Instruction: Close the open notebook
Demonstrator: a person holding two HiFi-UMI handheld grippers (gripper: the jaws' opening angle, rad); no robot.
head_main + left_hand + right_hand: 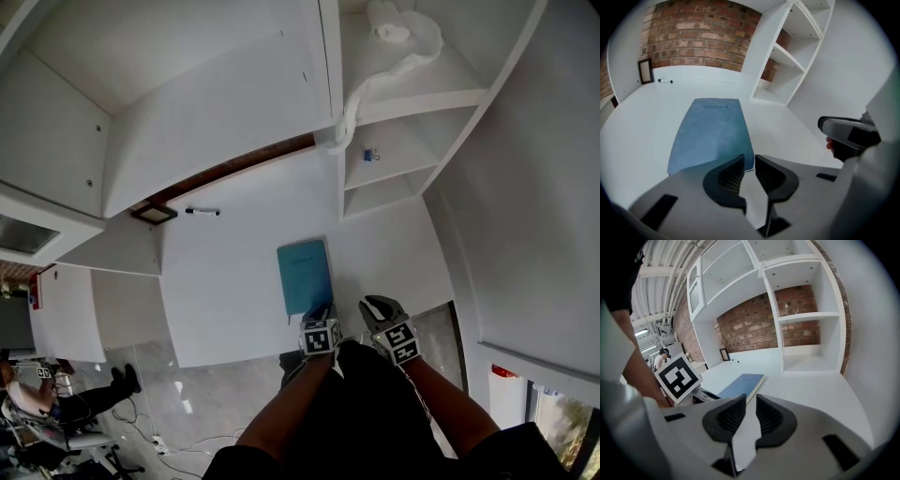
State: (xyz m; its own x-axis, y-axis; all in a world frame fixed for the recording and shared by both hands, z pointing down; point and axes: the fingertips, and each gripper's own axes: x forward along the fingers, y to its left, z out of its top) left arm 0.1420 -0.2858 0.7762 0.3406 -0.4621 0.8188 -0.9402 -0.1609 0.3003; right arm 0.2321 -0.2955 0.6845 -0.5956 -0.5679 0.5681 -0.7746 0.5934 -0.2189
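A blue notebook (305, 277) lies shut and flat on the white table (225, 291), its cover up and its near end close to the front edge. In the left gripper view the notebook (710, 133) fills the space just ahead of my left gripper (749, 161), whose jaws stand a narrow gap apart with nothing between them. My left gripper (319, 312) hovers over the notebook's near end. My right gripper (380, 306) is beside it to the right, also narrowly open and empty (751, 401), with the notebook (743, 384) ahead and to its left.
A white shelf unit (394, 141) stands at the table's back right, with a blue clip (371, 155) and a white cloth (403, 37) on its shelves. A small dark frame (154, 214) and a marker pen (202, 212) lie by the brick wall. A person sits at the far left (37, 389).
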